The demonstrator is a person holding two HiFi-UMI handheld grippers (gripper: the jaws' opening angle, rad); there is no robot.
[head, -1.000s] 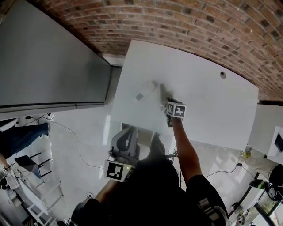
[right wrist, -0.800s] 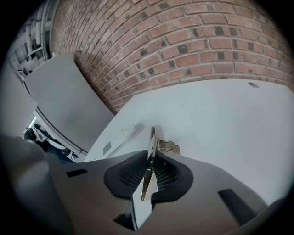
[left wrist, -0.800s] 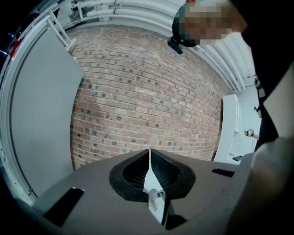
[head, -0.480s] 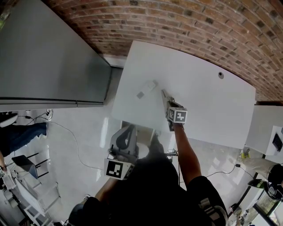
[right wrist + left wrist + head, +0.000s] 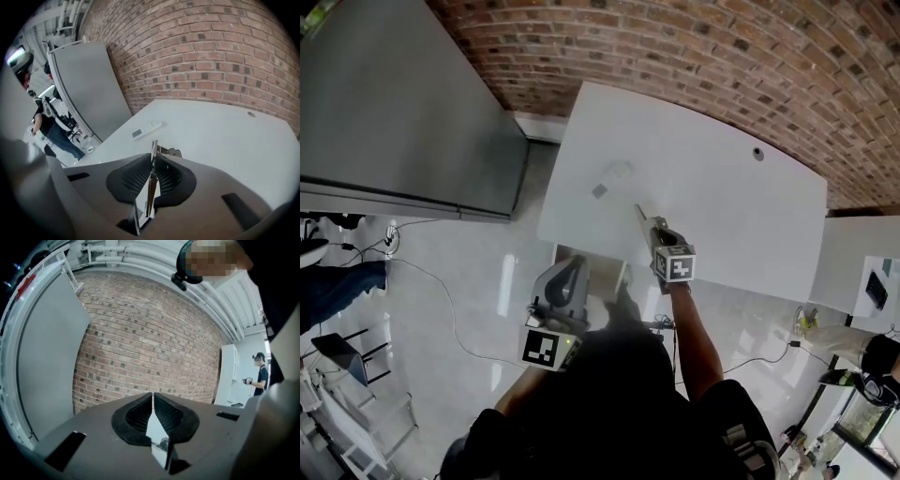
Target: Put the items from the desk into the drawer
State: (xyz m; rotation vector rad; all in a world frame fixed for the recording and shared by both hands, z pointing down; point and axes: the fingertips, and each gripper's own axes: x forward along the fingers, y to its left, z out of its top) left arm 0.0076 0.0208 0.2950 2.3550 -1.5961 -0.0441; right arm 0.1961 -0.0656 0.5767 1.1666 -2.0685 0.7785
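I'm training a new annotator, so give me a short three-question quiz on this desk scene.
1. True or false: the right gripper is shut on a thin flat object.
2. The remote control lies: A) in the left gripper; B) on the white desk; C) on the floor.
3. Fill in: the jaws of the left gripper are ____, with nothing between them.

Key
1. True. Its jaws have just been closing on it, and the object stands edge-on between the pads.
2. B. It lies on the desk, apart from both grippers.
3. Together.
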